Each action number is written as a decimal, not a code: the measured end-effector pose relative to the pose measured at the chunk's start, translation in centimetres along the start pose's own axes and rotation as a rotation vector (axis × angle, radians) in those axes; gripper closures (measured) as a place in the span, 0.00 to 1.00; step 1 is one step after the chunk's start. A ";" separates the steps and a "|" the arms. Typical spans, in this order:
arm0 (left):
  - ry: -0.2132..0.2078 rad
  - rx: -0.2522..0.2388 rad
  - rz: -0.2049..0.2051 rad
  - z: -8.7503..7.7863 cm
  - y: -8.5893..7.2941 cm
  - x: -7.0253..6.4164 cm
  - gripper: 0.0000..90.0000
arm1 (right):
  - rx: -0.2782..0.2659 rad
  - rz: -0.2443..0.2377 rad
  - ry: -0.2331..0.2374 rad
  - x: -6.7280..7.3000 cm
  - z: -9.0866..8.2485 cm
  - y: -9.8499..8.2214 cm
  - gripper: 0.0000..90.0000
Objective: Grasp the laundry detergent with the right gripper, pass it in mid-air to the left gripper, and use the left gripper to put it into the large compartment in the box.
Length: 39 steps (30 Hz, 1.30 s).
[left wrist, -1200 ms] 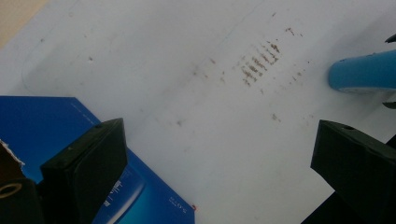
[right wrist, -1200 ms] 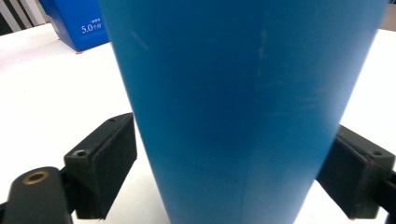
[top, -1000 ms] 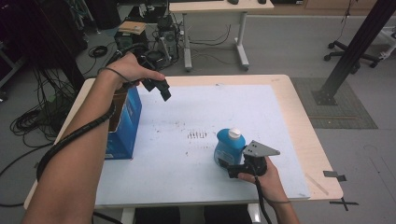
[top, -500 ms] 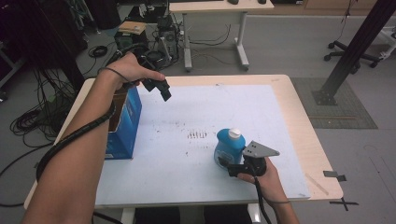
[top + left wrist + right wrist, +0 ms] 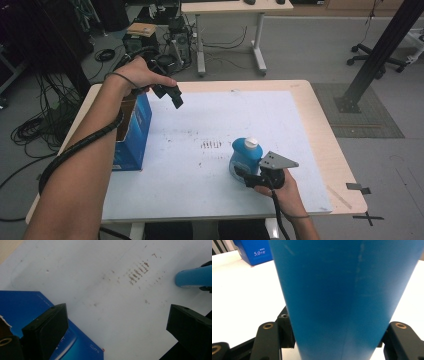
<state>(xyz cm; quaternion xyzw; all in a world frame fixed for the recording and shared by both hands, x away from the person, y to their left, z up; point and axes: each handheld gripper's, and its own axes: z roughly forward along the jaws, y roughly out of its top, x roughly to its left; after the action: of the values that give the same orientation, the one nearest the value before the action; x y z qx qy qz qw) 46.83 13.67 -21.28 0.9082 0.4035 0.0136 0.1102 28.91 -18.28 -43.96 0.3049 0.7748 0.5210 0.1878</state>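
A blue bottle [image 5: 245,155] with a white cap [image 5: 251,143] stands on the white mat at the near right. My right gripper [image 5: 240,172] reaches in level from the near side. Its jaws have just been closing and now press on the bottle's lower body [image 5: 342,297]. My left gripper [image 5: 172,95] hangs open in the air at the far left, beside the top of a blue box [image 5: 134,130]. Between its wide-apart jaws lies bare mat, with the box [image 5: 22,305] at the left and the bottle [image 5: 193,278] at the right edge.
The white mat [image 5: 240,115] covers most of the wooden table [image 5: 320,150] and carries brown marks [image 5: 211,145] in its middle. The blue box stands upright near the left edge. Beyond the table are another desk, cables and a black post.
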 end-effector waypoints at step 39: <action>-0.079 -0.020 0.213 -2.5 -1.0 -2.0 0.04 | -0.029 -0.051 0.164 -1.5 -1.9 7.9 0.47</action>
<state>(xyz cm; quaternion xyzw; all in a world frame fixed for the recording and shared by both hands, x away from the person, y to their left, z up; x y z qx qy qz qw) 44.43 13.34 -18.94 0.9447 0.2998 -0.0065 0.1331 31.11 -18.46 -35.98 0.2388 0.7873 0.5506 0.1413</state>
